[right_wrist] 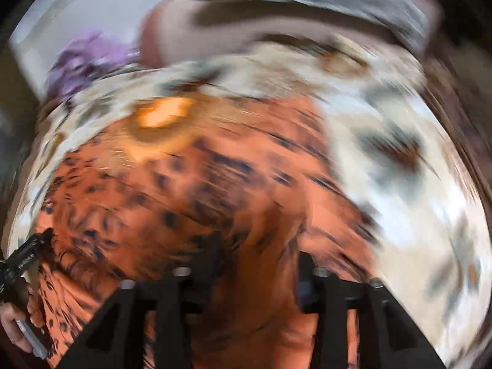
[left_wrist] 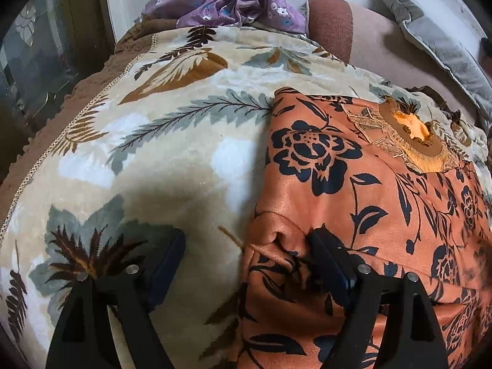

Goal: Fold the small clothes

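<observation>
1. Fingers of the left gripper (left_wrist: 246,246) stood wide apart at the bottom of the left wrist view: one finger (left_wrist: 166,261) lay over the leaf-patterned blanket (left_wrist: 172,141), the other (left_wrist: 330,264) rested on a puckered edge of the orange floral garment (left_wrist: 353,190), so nothing was pinched.
2. Fingers of the right gripper (right_wrist: 259,255) also stood apart, over the same garment at the bottom centre of the right wrist view (heavy blur there hid whether they touched the cloth).
3. The garment lay spread on the blanket, filling the lower right of the left wrist view, with its collar (left_wrist: 412,135) toward the upper right.
4. Risks, as I judged them:
   - With one left finger on the blanket, closing could catch blanket pile along with the hem, or miss the hem altogether.
   - The cloth looked smooth and slippery, so a shallow pinch on the pucker could slide off during a lift.
   - The blur suggested the right gripper was moving fast; a hurried grasp might bunch the fabric and leave a crooked fold.
   - Uneven pulls from the two sides could drag the garment across the blanket.
</observation>
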`<state>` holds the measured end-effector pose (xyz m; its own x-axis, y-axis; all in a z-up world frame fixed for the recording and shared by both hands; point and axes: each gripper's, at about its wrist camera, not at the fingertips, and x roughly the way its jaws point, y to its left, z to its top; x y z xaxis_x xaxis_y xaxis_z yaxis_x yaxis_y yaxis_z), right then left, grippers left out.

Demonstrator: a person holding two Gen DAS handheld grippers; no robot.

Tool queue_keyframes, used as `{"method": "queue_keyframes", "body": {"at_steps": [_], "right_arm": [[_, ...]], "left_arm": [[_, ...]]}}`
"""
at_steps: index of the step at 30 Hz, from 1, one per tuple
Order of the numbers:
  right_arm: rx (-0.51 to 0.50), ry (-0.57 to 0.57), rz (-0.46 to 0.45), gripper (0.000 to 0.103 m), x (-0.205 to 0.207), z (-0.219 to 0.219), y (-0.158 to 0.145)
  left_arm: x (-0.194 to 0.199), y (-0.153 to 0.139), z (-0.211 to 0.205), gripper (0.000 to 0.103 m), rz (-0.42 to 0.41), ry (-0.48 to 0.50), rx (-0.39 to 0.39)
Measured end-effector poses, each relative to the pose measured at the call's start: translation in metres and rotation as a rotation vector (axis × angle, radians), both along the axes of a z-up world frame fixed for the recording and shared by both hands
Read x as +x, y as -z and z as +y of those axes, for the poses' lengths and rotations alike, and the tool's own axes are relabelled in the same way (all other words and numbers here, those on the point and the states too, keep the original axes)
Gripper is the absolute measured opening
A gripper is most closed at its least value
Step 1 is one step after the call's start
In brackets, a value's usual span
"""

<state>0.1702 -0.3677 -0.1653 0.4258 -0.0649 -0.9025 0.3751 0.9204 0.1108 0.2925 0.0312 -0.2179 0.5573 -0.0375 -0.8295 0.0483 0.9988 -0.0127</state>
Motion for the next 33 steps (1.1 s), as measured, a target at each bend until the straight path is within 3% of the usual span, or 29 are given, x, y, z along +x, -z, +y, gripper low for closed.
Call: {"method": "queue_keyframes", "body": {"at_steps": [4,9,15,16,17,20,23,27,30,33], "right_arm": [[0.204,0.111,-0.047,0.063,-0.048,-0.048,0.008],[0.251,0.035,-0.106,0.069,-0.020,-0.045,0.000],[0.239,0.058,0.059,0.067,0.009,-0.028,0.034],[0.208,0.048,0.042,0.061,0.007,-0.023,0.030],[0.185,0.003,0.023,0.031,0.006,-0.014,0.023],[0.084,-0.100,-0.011,0.006,0.002,0.011,-0.005],[0.034,-0.159,-0.100,0.006,0.003,0.027,-0.040],[-0.059,-0.177,-0.249,0.006,0.009,0.033,-0.088],[-0.150,-0.145,-0.301,0.006,0.034,0.024,-0.098],[-0.236,-0.090,-0.294,0.006,0.060,0.002,-0.075]], "left_arm": [[-0.001,-0.001,-0.001,0.085,-0.002,-0.007,0.005],[-0.003,-0.001,0.000,0.085,-0.007,-0.011,-0.002],[-0.003,-0.002,0.002,0.085,0.000,-0.014,-0.015],[-0.003,-0.003,0.002,0.085,0.000,-0.014,-0.012],[-0.003,-0.004,0.002,0.085,-0.001,-0.014,-0.010],[-0.006,-0.009,0.002,0.085,-0.025,-0.024,0.006],[-0.012,-0.021,0.005,0.085,-0.093,-0.049,0.026],[-0.018,-0.034,0.010,0.085,-0.169,-0.079,-0.003],[-0.016,-0.035,0.008,0.085,-0.175,-0.075,-0.037],[-0.014,-0.028,-0.006,0.085,-0.154,-0.032,-0.020]]}}
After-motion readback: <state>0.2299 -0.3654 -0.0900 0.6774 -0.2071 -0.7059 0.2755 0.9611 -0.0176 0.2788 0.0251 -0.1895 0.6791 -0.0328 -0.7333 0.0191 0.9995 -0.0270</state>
